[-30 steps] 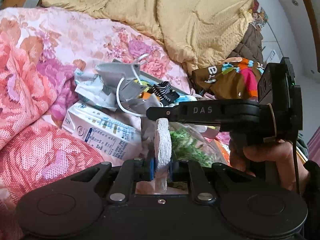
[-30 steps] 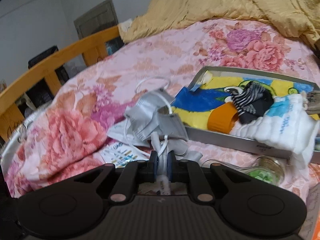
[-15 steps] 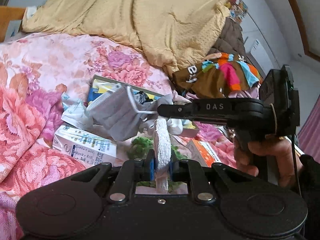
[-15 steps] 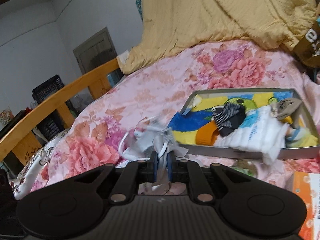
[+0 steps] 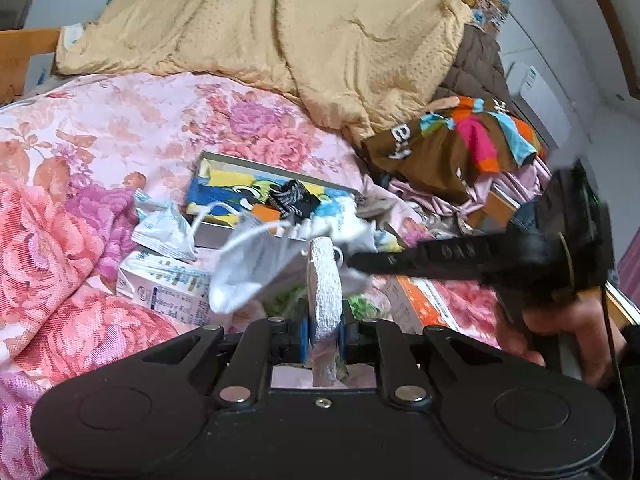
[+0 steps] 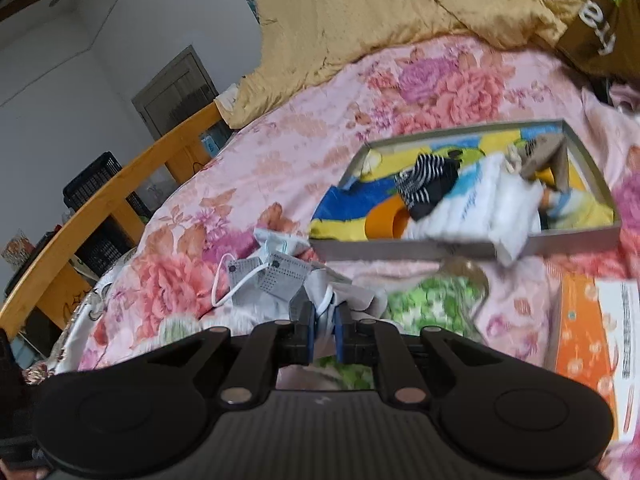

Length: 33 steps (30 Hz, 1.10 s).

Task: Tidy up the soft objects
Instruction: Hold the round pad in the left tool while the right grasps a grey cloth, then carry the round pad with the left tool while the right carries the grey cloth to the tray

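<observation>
My left gripper (image 5: 323,332) is shut on a white, rough-textured soft pad (image 5: 325,280) that stands upright between its pads. My right gripper (image 6: 323,330) is shut on a grey face mask (image 6: 276,280), pinching its fabric and a white ear loop. In the left wrist view the mask (image 5: 248,276) hangs from the right gripper (image 5: 354,260), held by a hand (image 5: 568,332), just above the bed. Beyond lies a shallow grey box tray (image 6: 460,249) holding striped socks (image 6: 424,184), a folded white cloth (image 6: 492,208) and an orange piece (image 6: 384,220).
On the floral bedspread (image 5: 100,128) lie a milk carton (image 5: 168,292), a torn mask wrapper (image 5: 164,228), a green-patterned bag (image 6: 432,300) and an orange box (image 6: 588,344). A beige quilt (image 5: 320,32) and a brown multicoloured garment (image 5: 460,148) pile up behind. A wooden bed rail (image 6: 100,200) runs at the left.
Both grippers have risen, each keeping its hold. The right one has carried the mask sideways off the heap by the carton, and the tray now shows more fully ahead.
</observation>
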### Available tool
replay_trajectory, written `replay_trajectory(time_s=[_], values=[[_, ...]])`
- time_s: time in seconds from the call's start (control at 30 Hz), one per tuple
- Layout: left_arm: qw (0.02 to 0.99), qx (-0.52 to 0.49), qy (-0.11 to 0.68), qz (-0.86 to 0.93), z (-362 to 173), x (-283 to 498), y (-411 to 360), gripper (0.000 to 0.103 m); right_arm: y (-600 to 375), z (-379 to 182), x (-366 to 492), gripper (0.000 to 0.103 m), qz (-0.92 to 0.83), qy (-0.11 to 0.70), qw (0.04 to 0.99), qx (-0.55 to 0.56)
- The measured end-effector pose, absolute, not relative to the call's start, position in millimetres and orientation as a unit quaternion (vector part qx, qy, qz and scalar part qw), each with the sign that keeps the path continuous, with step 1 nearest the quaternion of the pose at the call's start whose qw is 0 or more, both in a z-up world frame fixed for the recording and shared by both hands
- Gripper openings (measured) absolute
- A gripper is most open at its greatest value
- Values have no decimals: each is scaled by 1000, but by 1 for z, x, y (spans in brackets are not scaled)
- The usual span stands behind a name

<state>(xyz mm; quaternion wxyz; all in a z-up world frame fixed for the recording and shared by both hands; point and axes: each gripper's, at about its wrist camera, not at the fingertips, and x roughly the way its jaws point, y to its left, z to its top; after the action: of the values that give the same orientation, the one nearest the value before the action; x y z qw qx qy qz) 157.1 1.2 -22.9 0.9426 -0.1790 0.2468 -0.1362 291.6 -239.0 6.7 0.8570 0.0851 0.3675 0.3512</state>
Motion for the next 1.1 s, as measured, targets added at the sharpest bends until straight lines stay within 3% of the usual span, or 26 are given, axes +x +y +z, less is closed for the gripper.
replay_trajectory(time_s=[0.3,0.47,0.6,0.73,0.9,1.1], values=[[945,-171,252,-122,-25,173,-8,14,-244,-10,287,23,351,389,846,97],[944,-173,254,-119,-21,175,-6,14,-236,-15,285,23,347,392,849,75],[941,-171,265,-123,-14,170,-1,14,-231,-11,278,15,350,390,851,47],[936,-171,281,-128,-7,164,4,14,-232,-7,268,15,355,387,850,42],[935,-178,283,-114,-1,167,9,14,-238,-10,265,33,349,384,852,67],[941,-172,273,-105,9,172,9,14,-233,-11,261,33,351,381,854,54]])
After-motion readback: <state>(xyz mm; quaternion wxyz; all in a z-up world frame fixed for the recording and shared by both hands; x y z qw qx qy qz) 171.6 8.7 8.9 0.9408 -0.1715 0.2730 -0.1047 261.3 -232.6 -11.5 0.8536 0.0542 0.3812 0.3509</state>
